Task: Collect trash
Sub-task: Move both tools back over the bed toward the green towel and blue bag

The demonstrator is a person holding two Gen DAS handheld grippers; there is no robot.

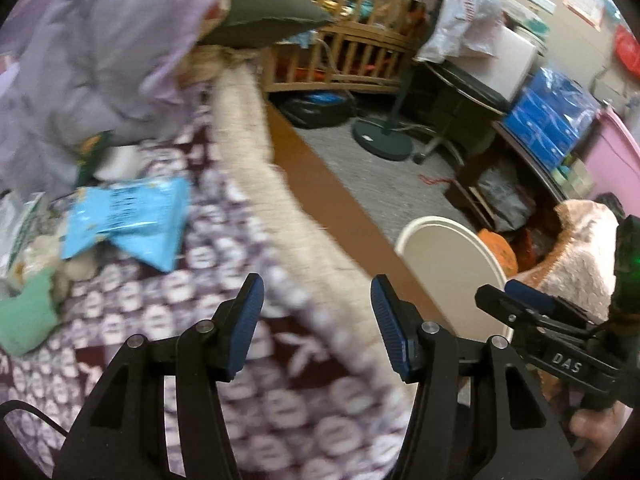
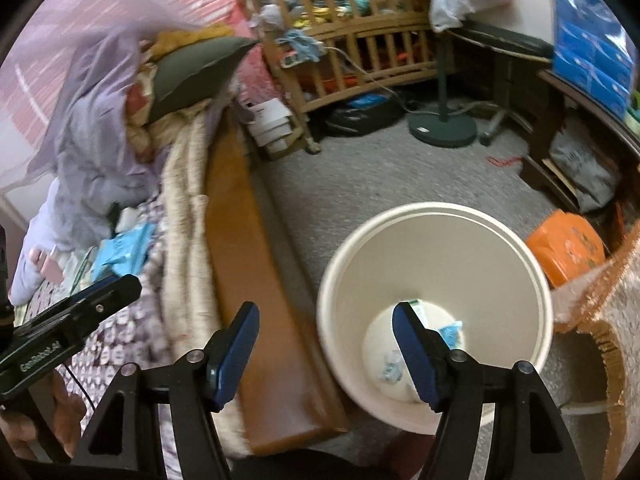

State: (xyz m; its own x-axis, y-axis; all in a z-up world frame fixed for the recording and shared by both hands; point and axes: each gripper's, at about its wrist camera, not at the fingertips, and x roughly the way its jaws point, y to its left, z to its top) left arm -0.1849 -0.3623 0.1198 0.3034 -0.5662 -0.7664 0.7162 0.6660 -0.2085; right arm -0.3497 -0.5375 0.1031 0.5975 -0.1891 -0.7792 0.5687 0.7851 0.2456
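Left wrist view: bed [image 1: 172, 320] with a patterned maroon-and-white blanket, on which a light blue wrapper [image 1: 128, 220] lies among other litter beside a lavender cloth [image 1: 100, 52]; the left claw [image 1: 316, 320] hangs above the blanket's edge, spread and holding nothing, with the right claw [image 1: 520, 300] to its right, its state indeterminable. Right wrist view: grey carpeted floor [image 2: 380, 176] beside the bed's wooden rail [image 2: 256, 280], where a white bin [image 2: 432, 264] holds small scraps [image 2: 394, 366] at its bottom; the right claw [image 2: 326, 344] is spread and empty at the bin's rim.
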